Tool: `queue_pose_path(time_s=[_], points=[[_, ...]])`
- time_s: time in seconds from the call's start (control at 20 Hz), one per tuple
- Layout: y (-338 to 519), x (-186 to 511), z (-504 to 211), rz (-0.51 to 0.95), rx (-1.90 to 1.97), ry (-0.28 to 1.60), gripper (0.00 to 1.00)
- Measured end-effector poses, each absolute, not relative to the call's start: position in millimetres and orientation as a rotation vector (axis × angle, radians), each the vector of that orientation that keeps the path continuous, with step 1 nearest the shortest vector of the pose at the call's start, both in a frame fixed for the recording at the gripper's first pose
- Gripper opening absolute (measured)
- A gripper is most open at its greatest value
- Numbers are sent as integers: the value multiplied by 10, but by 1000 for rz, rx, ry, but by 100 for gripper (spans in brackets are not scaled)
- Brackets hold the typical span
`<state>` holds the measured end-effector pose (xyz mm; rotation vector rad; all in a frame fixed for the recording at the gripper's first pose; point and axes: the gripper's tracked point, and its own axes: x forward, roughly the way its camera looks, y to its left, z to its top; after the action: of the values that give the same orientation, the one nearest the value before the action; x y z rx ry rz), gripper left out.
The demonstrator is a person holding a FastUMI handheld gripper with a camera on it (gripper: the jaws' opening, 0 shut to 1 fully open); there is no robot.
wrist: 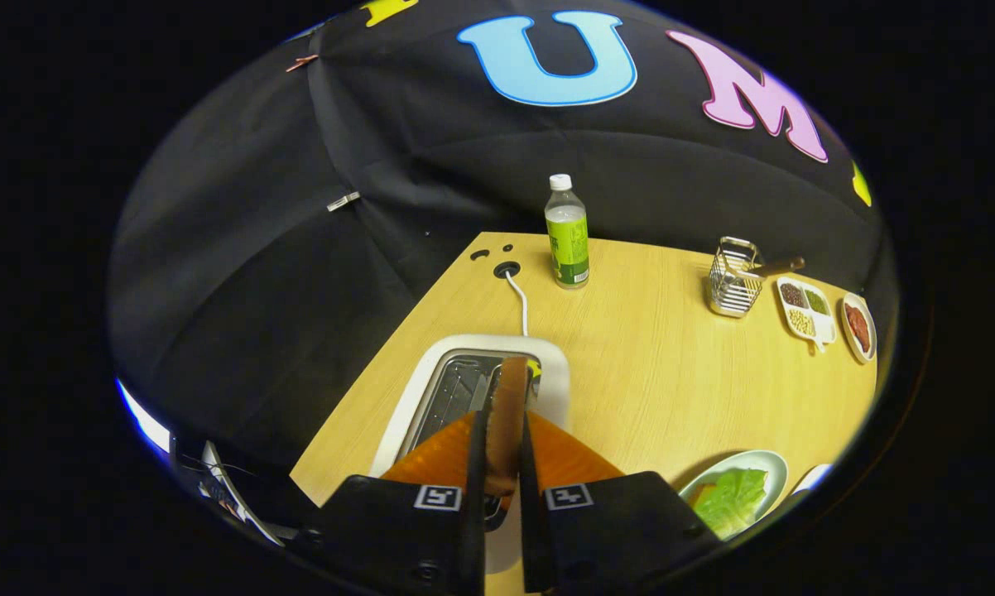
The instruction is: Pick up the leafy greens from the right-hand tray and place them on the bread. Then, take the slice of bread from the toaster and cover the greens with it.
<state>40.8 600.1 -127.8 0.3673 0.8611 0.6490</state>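
Note:
My gripper (502, 434) is shut on a slice of bread (507, 414), held edge-on between the two fingers, right above the slot of the white toaster (551, 364). The slice's brown crust edge faces me and its far end reaches over the toaster's metal opening. To the right of the fingers, near the table's front edge, a pale plate (766, 463) carries the leafy greens (733, 497) lying on another piece of bread, of which a brown corner (699, 494) shows.
A white cord (518, 302) runs from the toaster to a hole in the wooden table (655, 364). Beyond stand a green-labelled bottle (567, 236), a wire utensil holder (733, 277), a divided dish of beans (805, 310) and a small plate of reddish food (858, 326).

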Motion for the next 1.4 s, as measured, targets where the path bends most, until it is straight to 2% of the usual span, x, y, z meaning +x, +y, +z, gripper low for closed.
queue_pose_path(time_s=[0.2, 0.55, 0.85, 1.1, 1.4], points=[[5936, 443, -1164, 643, 372, 820, 14], [5566, 521, -532, 666, 444, 700, 15], [4908, 519, -116, 647, 513, 609, 14], [4151, 391, -459, 545, 513, 628, 14], [3544, 106, -1369, 425, 516, 718, 14]])
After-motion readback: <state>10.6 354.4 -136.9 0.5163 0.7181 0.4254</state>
